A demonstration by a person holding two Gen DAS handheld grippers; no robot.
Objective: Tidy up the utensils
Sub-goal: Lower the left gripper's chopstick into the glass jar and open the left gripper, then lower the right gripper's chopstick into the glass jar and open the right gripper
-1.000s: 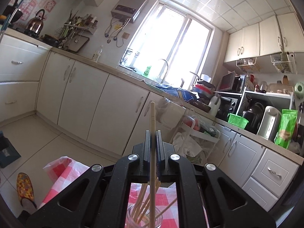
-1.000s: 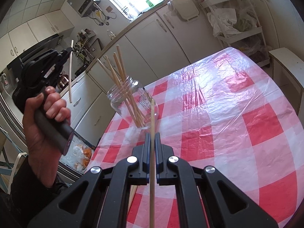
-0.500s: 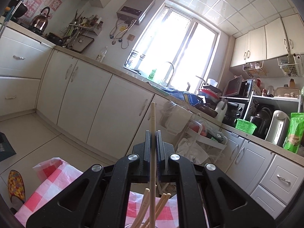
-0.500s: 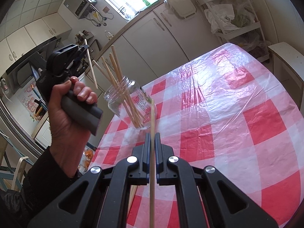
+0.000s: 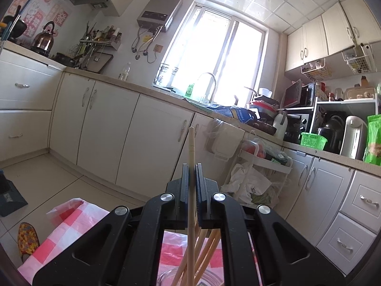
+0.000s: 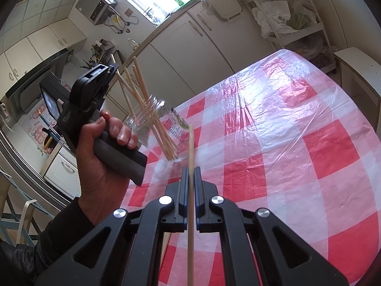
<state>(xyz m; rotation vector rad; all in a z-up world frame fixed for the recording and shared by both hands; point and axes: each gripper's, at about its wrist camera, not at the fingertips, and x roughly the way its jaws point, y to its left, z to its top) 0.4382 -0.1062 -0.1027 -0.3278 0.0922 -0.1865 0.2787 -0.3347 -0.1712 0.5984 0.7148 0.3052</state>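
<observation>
In the right wrist view the left gripper (image 6: 114,68) has come down from the upper left of the frame toward the glass jar (image 6: 157,128) at centre left, and its chopstick (image 5: 191,190), nipped tight between fully closed fingers, now slants down into the jar's mouth among the sticks already standing there. In the left wrist view the jar rim has crept back into the bottom edge. Insertion looks under way, with release the likely next step. The right gripper (image 6: 189,181) hangs unmoved at lower centre, clamped just as tightly on a second chopstick (image 6: 190,202) (next in line, I judge). The jar's label carries print too small to read; a bag at the upper right shows "4010".
</observation>
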